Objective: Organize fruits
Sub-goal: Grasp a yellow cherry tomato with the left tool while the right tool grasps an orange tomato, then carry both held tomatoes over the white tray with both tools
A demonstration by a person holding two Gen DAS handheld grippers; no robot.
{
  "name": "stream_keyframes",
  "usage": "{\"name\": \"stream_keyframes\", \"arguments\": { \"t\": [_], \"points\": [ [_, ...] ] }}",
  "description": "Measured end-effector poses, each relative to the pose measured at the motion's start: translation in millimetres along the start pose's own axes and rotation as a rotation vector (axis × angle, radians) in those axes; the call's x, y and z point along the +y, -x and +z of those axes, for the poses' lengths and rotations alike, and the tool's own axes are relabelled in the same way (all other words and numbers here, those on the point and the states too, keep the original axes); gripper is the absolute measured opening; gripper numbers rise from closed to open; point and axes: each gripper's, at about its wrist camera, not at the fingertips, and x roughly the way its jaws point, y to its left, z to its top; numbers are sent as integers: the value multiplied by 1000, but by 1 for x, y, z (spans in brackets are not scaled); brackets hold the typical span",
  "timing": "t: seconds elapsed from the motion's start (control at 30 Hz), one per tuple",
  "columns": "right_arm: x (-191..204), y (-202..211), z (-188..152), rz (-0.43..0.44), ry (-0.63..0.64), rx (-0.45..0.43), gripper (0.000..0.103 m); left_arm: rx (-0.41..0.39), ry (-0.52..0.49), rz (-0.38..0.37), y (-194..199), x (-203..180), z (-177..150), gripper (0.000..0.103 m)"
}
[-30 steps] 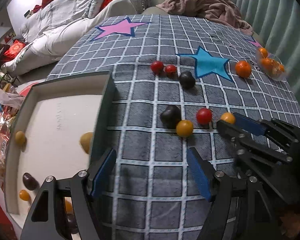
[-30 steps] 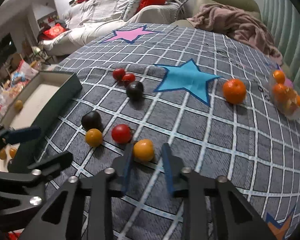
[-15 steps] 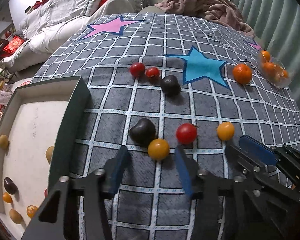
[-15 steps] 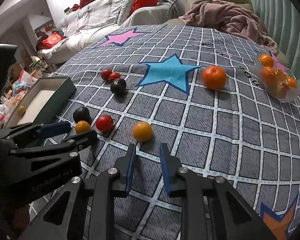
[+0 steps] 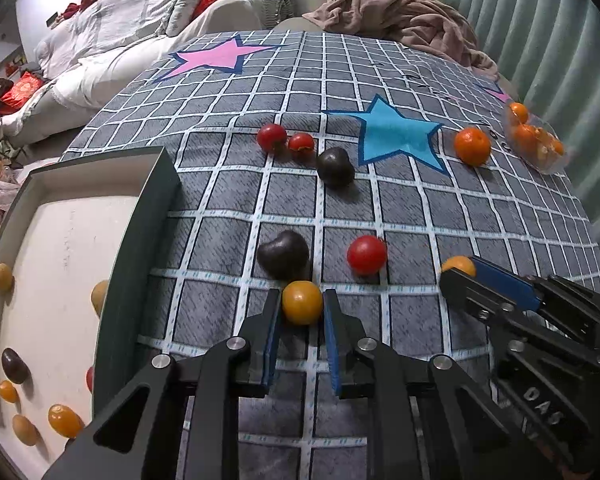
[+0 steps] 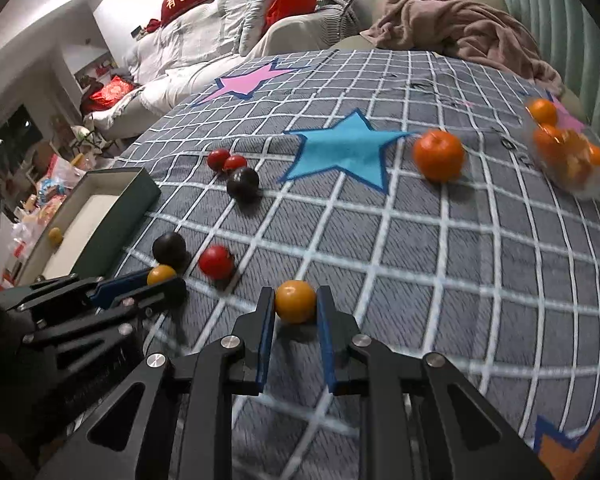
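My left gripper [image 5: 301, 308] is closed around a yellow-orange tomato [image 5: 302, 302] on the checked cloth, beside a dark plum [image 5: 284, 256] and a red tomato [image 5: 367, 254]. My right gripper [image 6: 295, 305] is closed around a second yellow-orange tomato [image 6: 295, 301]; it shows in the left wrist view [image 5: 458, 266] too. The dark green box [image 5: 140, 232] with a white floor lies left and holds several small fruits. Farther back lie two red tomatoes [image 5: 272, 137], another dark plum [image 5: 334, 167] and an orange [image 5: 472, 146].
A clear bag of oranges [image 5: 534, 140] lies at the far right edge. A pink blanket [image 5: 404, 12] and a sofa with white bedding stand behind the table. Clutter lies on the floor left of the box.
My left gripper moved from the box over to the yellow-orange tomato and narrowed around it. My right gripper backed off its tomato, then came forward again with its fingers on both sides of it.
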Motion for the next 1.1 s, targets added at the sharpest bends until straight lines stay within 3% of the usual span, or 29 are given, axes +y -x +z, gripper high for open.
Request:
{"name": "stream_keyframes", "arguments": {
  "t": [0.3,0.53,1.1],
  "points": [
    [-3,24,-30,15,-46,13,22,8,14,-36,18,6,-29,22],
    [1,28,-36,-13,-29,25,22,-2,-21,-11,30,0,-51,22],
    [0,40,-44,-20,-73,60,23,13,8,-43,34,7,-55,22]
  ]
}}
